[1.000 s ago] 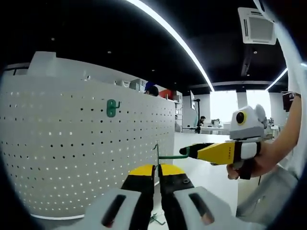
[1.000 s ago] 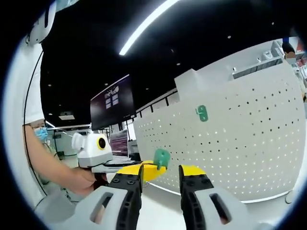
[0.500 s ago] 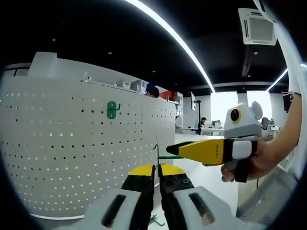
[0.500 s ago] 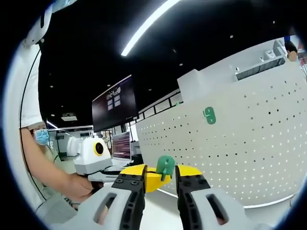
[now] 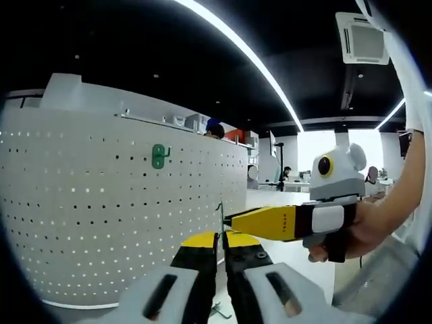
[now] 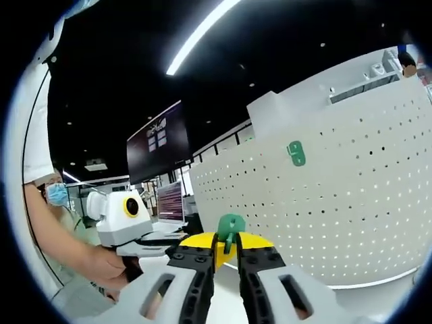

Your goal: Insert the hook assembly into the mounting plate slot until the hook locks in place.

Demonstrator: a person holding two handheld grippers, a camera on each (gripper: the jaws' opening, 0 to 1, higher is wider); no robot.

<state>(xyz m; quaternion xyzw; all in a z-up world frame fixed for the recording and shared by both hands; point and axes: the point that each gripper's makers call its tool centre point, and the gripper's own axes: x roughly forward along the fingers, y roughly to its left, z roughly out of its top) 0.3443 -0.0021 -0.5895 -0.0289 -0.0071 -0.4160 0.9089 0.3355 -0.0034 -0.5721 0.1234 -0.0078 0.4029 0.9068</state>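
— Where is the hook right now?

— In the right gripper view the green hook (image 6: pixel 230 228) stands just above the tips of the right gripper (image 6: pixel 227 255), at about 12 o'clock from them. The jaws have closed on its lower end, with only a thin gap left between them. In the left gripper view a thin part of the same hook (image 5: pixel 220 214) shows at the yellow tip of the right gripper (image 5: pixel 229 220), which reaches in from 3 o'clock.

— And the left gripper?

— The left gripper (image 5: pixel 221 247) has its jaws almost together, and the hook's thin part rises right above their tips. Whether they pinch it I cannot tell. In the right gripper view the left gripper (image 6: pixel 175 239) comes in from 9 o'clock, a hand (image 6: pixel 106 262) around it.

— The board?

— The white pegboard (image 5: pixel 101 216) is at 10 o'clock of the left jaws, with another green hook (image 5: pixel 158 156) already mounted on it. In the right gripper view the pegboard (image 6: pixel 337 202) lies at 2 o'clock, that mounted hook (image 6: pixel 295 153) well above the held one.
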